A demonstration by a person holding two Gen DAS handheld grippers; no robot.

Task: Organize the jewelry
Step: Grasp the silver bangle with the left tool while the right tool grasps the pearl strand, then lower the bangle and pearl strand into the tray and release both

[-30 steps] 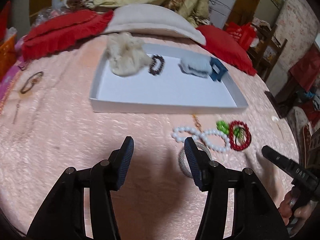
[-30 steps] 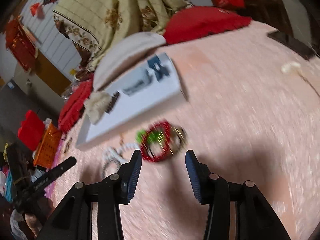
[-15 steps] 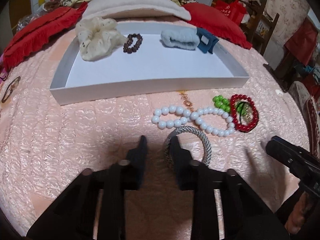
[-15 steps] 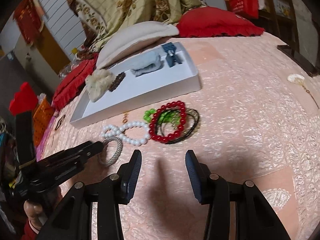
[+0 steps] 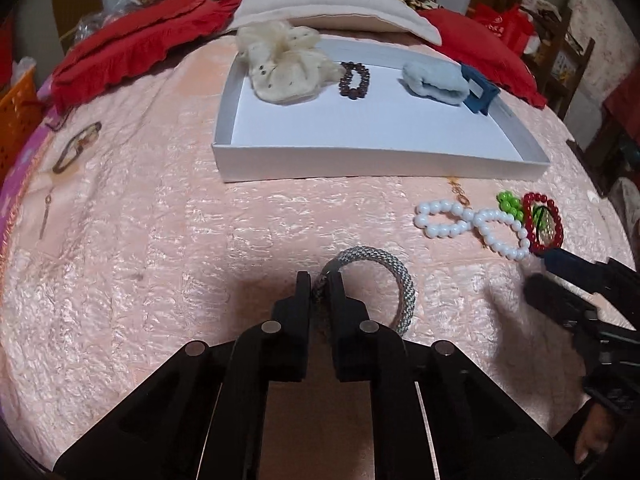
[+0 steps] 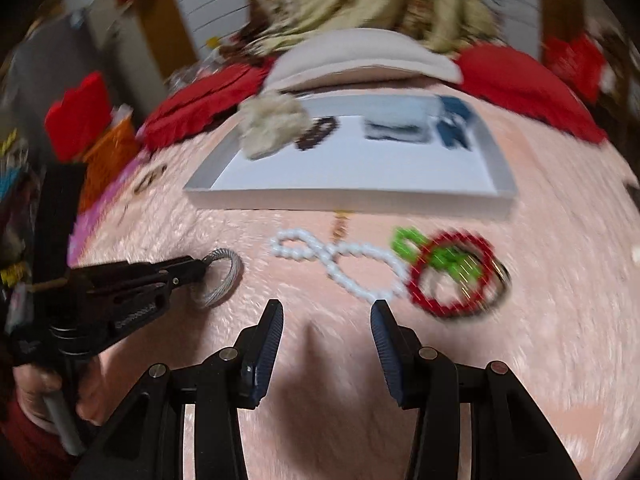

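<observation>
Clamped on the left arc of the grey bangle (image 5: 400, 276), lying flat on the pink bedspread (image 5: 160, 240) in front of the white tray (image 5: 380, 166): left gripper (image 5: 319, 280), jaws closed. Held apart over bare bedspread, gripping nothing: right gripper (image 6: 326, 320). Right of the bangle, white beads (image 5: 472, 226) in a figure eight, long axis running along the tray's near wall; beyond them, red beads (image 5: 542, 224). Wide bare bedspread left of the bangle.
</observation>
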